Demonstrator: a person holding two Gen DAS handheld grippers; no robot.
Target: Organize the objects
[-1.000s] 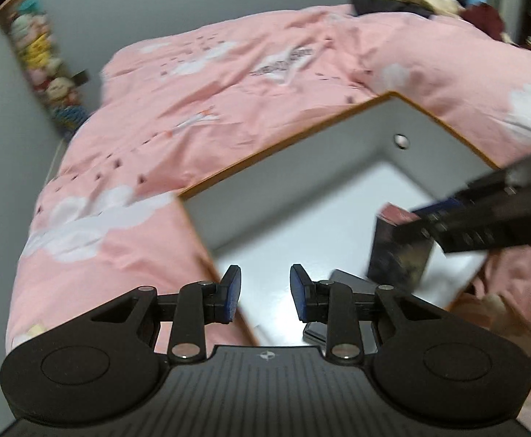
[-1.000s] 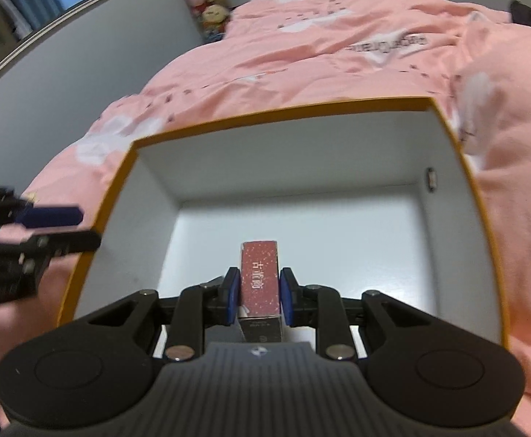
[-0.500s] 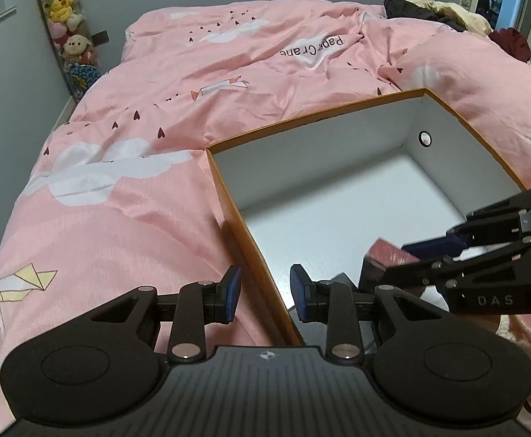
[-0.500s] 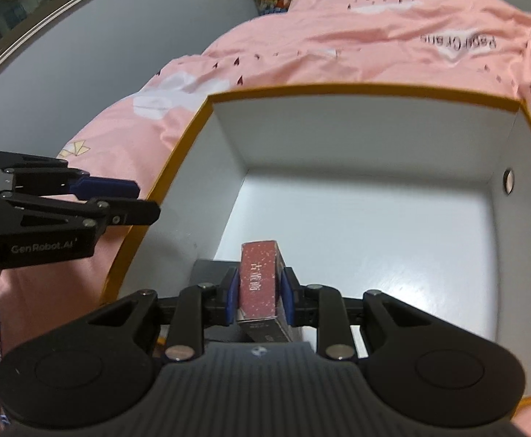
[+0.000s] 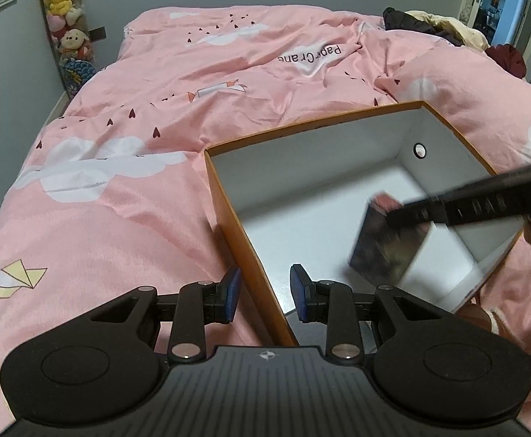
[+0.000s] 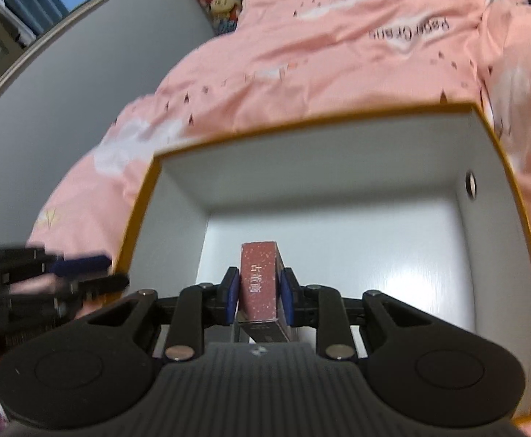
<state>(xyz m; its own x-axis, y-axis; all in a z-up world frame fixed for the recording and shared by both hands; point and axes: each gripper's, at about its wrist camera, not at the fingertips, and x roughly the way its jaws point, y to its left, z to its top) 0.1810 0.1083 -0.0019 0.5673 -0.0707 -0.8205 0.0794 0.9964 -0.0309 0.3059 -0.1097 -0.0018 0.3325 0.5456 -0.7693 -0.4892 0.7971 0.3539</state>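
Over the orange box [image 6: 506, 167] — right gripper [image 6: 260, 293] clamps a pink carton [image 6: 260, 280].

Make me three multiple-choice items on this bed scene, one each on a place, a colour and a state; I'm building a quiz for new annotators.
1. Where does the open box sit?
A. on the pink duvet
B. on a wooden floor
C. on a desk

2. What colour is the box's rim?
A. green
B. orange
C. black

3. What is the right gripper doing?
A. hanging open with nothing in it
B. pinching the duvet
C. clamped on a small reddish carton

Key:
1 A: the pink duvet surrounds the box on the sides in view in both cameras.
2 B: an orange edge runs along the top of the white inner walls.
3 C: both blue pads press the sides of the small reddish carton, held above the box's white floor; the left gripper holds nothing, its fingers either side of the box's wall.
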